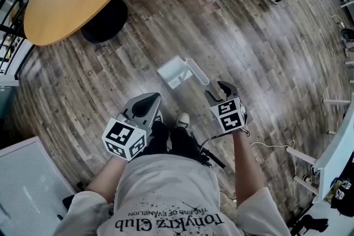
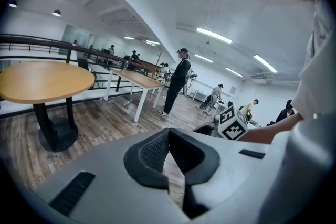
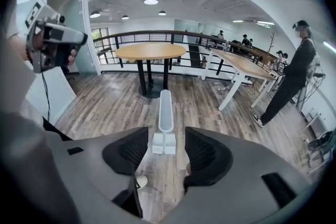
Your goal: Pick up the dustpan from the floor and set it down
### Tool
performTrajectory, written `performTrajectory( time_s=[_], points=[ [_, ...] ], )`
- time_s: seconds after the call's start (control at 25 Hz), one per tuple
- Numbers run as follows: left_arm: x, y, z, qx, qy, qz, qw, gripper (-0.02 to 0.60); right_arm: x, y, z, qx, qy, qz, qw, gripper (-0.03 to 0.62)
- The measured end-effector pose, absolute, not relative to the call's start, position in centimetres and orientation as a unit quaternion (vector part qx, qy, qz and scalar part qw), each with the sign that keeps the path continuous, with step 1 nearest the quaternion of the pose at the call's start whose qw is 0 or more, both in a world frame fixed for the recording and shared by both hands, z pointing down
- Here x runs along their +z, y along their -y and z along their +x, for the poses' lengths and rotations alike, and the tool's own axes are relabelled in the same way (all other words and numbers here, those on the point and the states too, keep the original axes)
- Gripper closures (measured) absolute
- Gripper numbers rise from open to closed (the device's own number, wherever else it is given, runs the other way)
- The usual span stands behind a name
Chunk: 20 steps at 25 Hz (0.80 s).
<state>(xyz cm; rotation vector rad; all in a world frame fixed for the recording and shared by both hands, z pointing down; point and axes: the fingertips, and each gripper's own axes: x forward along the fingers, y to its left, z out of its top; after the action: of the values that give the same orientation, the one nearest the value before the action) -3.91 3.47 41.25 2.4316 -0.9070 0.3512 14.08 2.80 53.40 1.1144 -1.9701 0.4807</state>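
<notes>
Left gripper (image 1: 148, 100): jaws clenched together, nothing in them. White dustpan (image 1: 176, 72) sits on the wood floor (image 1: 249, 52), just ahead of the 2 grippers and between them, touching neither. Right gripper (image 1: 221, 88): jaws spread wide, empty, dustpan visible beyond the gap.

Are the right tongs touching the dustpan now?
Apart. The right gripper view shows the right tongs open, with the dustpan on the floor beyond them and bare floor at both its sides.
</notes>
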Motion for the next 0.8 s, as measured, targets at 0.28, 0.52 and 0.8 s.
performTrajectory(
  time_s=[0.28, 0.52, 0.8],
  points=[
    [38.3, -4.6, -3.1, 0.110, 0.336, 0.901, 0.252, 0.560, 45.5, -4.1, 12.8, 0.186, 0.810, 0.471, 0.296, 0.466],
    [36.8, -5.1, -2.6, 0.101, 0.333, 0.903, 0.251, 0.560, 40.4, -4.2, 11.5, 0.208, 0.815, 0.501, 0.206, 0.562],
    [35.4, -5.8, -2.1, 0.101, 0.332, 0.907, 0.238, 0.560, 37.6, -5.2, 9.0, 0.199, 0.818, 0.508, 0.181, 0.569]
  ],
)
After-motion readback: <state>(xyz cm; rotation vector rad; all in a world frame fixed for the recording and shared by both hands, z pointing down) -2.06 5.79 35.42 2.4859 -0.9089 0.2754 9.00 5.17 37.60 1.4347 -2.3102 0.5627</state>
